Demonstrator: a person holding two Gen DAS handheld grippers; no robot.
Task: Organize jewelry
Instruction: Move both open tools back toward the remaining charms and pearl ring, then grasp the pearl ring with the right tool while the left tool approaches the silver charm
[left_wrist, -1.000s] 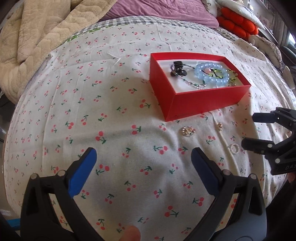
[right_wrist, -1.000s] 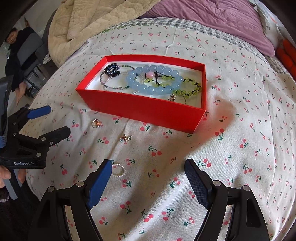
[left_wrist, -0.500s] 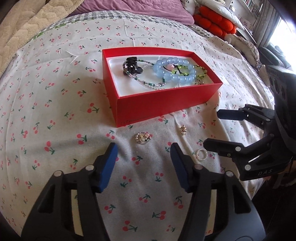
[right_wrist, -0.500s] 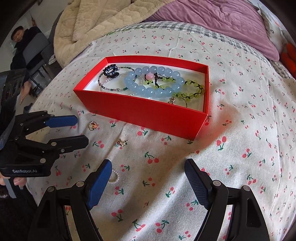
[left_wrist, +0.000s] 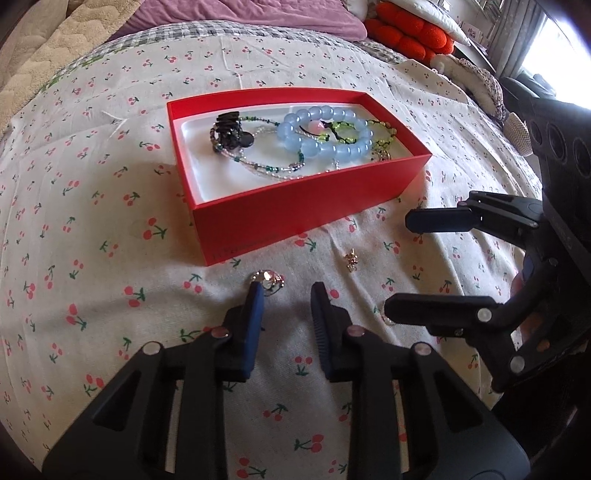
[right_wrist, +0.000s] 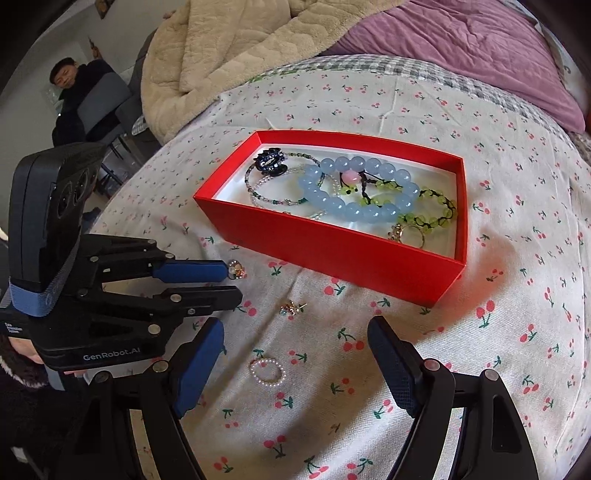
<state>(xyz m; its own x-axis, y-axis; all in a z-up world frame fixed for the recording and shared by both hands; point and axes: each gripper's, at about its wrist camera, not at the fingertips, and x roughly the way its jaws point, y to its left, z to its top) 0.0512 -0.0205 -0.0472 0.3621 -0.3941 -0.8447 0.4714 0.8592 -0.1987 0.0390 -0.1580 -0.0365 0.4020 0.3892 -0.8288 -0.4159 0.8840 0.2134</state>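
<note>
A: Left gripper (left_wrist: 284, 291) is low over the cherry-print bedsheet (left_wrist: 92, 192), jaws closing; the silver ring (left_wrist: 266, 280) lies on the sheet at the tip of its left finger, more beside that pad than between the two; nothing pinched

B: And the right gripper (right_wrist: 295, 339)? Jaws spread wide, nothing between the pads; the pearl ring (right_wrist: 266, 371) lies flat on the sheet in the gap below them, untouched

A: Between those two pieces sits the small gold earring (right_wrist: 293, 307), loose on the cloth, just in front of the red box (right_wrist: 332, 254)

B: The box stands near the middle of the bed, long side toward us; inside on the white lining, the blue bead bracelet (right_wrist: 354, 192) lies across the middle; the dark flower brooch (right_wrist: 269, 162) is at the left end with a thin beaded strand looped under it; the green bead bracelet (right_wrist: 432, 212) and a gold ring (right_wrist: 408, 234) fill the right end

A: Far edge of the bed: a beige blanket (right_wrist: 229, 48) heaped up, a purple quilt (right_wrist: 461, 44) beside it; a person sits on a chair beyond the bed's left corner
</note>
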